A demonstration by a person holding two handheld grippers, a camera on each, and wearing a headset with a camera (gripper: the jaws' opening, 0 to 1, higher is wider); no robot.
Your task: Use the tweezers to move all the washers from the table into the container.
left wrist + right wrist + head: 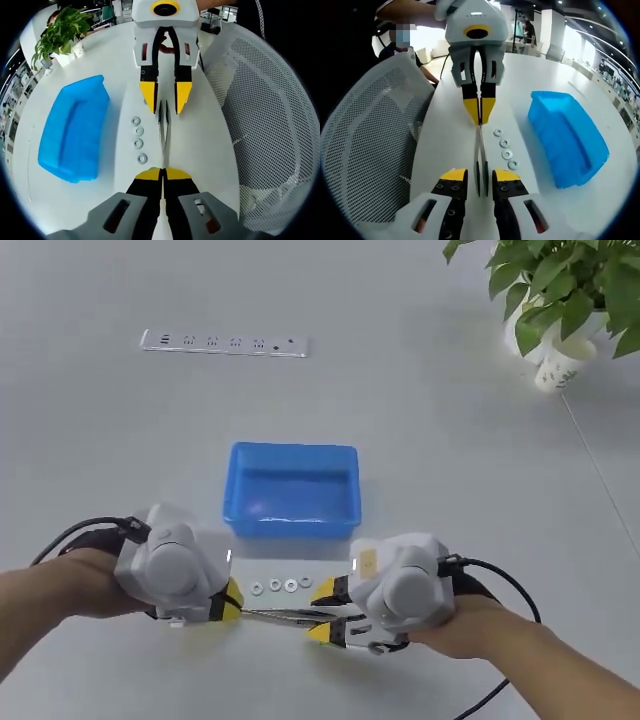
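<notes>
At the near edge of the smooth white bench (450, 460), 2 hand-held grippers face each other tip to tip along a pair of slim metal tweezers (280, 615) lying left to right. The left gripper (162, 174) has its yellow-tipped jaws pressed together on one end of the tweezers. The right gripper (480, 176) stands spread, a jaw on either side of the other end, with a gap on both sides. Just beyond the tweezers, 4 small flat metal washers (275, 586) lie in a short row on the bench, close together but not touching. Farther off sits the container (290, 490), a rectangular blue plastic tub with rounded corners and a glossy floor; all 4 washers lie outside it. A white power strip (225, 343) lies far left, and a leafy plant (560, 280) in a white pot stands far right.
</notes>
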